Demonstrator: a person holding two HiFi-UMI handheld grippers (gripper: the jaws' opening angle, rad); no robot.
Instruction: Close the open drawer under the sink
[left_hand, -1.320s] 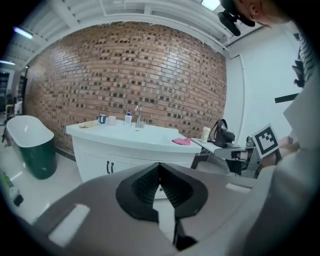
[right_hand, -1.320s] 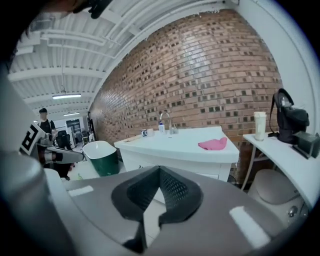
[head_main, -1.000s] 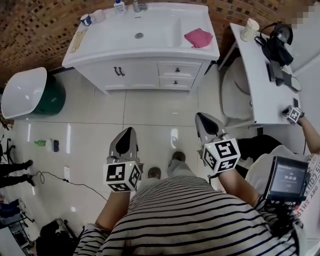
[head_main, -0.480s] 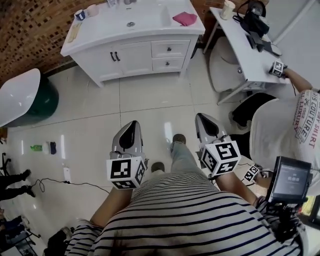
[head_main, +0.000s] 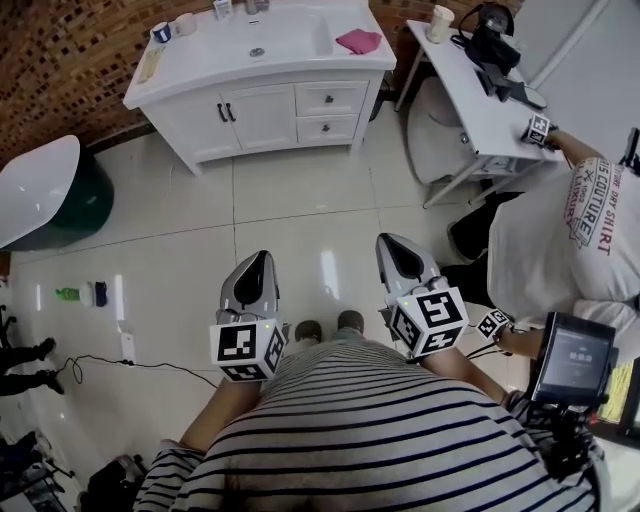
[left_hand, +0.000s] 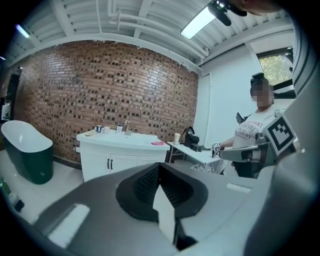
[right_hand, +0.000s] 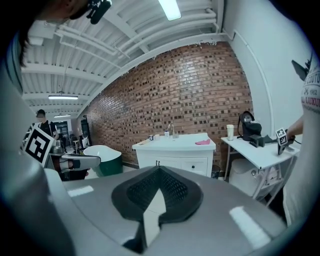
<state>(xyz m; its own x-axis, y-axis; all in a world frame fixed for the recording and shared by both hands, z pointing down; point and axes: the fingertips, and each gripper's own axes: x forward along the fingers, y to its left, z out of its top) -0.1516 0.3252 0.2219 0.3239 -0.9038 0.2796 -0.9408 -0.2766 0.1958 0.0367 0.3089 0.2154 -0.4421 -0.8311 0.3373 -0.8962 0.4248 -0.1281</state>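
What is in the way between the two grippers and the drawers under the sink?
Nothing visible. Only tiled floor lies between the left gripper, the right gripper and the drawers, which both look shut.

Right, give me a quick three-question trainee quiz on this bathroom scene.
1. True or false: the pink cloth lies on the floor.
2. In the head view, what stands to the left of the vanity? A) a bathtub B) a ladder C) a fridge
3. Fill in: the left hand-held gripper and the right hand-held gripper both have their jaws together, holding ____.
Key: 1 false, it lies on the vanity top; 2 A; 3 nothing.
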